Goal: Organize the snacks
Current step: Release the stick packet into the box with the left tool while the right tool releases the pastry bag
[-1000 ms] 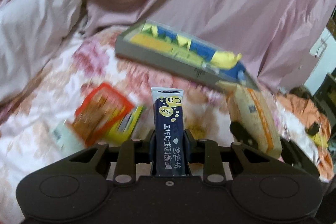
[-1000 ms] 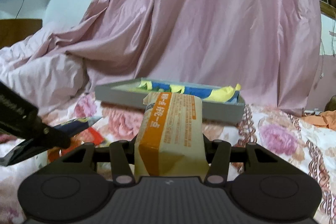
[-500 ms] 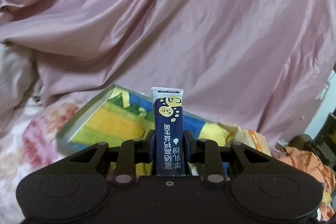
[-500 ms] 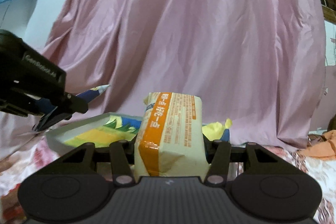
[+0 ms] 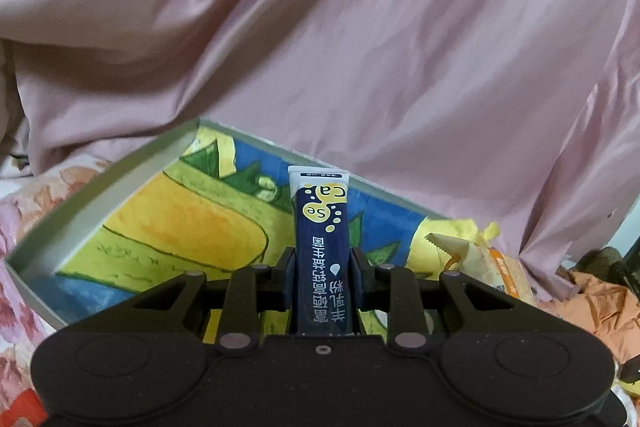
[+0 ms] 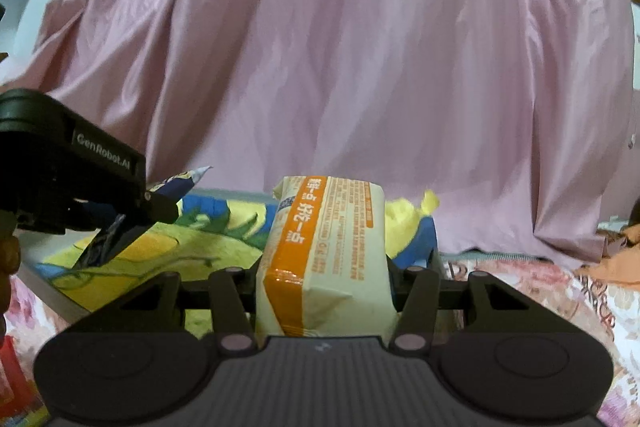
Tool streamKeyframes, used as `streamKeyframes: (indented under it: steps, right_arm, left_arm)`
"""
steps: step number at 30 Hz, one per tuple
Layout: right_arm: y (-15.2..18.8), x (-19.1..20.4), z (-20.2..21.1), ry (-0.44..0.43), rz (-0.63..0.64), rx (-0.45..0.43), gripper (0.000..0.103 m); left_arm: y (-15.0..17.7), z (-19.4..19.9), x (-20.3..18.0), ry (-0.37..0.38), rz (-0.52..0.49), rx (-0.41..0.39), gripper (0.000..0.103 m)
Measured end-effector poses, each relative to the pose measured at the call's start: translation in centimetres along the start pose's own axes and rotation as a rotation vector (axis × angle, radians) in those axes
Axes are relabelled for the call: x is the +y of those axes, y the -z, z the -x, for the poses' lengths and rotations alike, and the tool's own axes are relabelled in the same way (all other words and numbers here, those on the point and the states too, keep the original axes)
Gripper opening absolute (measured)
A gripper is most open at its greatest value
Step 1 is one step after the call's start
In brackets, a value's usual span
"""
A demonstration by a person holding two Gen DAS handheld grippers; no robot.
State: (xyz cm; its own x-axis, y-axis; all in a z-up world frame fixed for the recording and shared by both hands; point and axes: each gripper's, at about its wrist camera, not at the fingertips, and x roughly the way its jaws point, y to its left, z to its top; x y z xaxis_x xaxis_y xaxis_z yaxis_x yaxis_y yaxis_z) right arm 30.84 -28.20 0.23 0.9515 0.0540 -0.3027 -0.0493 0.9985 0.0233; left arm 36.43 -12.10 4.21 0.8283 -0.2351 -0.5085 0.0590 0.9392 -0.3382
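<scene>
My left gripper (image 5: 322, 281) is shut on a slim dark blue sachet (image 5: 322, 247) with yellow dots, held upright over a shallow grey box (image 5: 100, 187) whose floor is printed yellow, green and blue. My right gripper (image 6: 324, 283) is shut on a cream and orange snack pack (image 6: 324, 251), which stands above the same box (image 6: 52, 293) near its right end. In the right wrist view the left gripper (image 6: 160, 205) shows at the left, with the blue sachet (image 6: 176, 185) poking out of it. The snack pack (image 5: 480, 263) also peeks in at the right of the left wrist view.
Pink satin cloth (image 5: 360, 47) hangs close behind the box. A floral bedsheet (image 6: 540, 287) lies around it. Orange fabric (image 5: 600, 307) is bunched at the far right. Something red (image 6: 12, 379) lies at the lower left edge.
Both grippers have travelled forward with their snacks, from over the loose packets on the sheet to above the box. The box now fills the lower view.
</scene>
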Motion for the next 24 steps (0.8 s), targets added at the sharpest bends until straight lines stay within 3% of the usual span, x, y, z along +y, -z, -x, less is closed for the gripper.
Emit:
streamKeyframes:
  steps: [14, 17, 21, 24]
  right_arm:
    - [0.7, -0.5, -0.6, -0.005, -0.008, 0.036, 0.056]
    - [0.5, -0.4, -0.6, -0.003, 0.003, 0.041, 0.062]
    - [0.2, -0.3, 0.1, -0.015, 0.015, 0.015, 0.08]
    - [-0.3, -0.2, 1.3, -0.013, 0.017, -0.013, 0.085]
  left_arm:
    - [1.2, -1.7, -0.4, -0.061, -0.038, 0.058, 0.032]
    - [1.4, -1.5, -0.3, -0.073, -0.038, 0.064, 0.034]
    - [1.0, -0.2, -0.3, -0.08, -0.029, 0.047, 0.052]
    - [0.7, 1.6, -0.2, -0.082, -0.026, 0.015, 0.064]
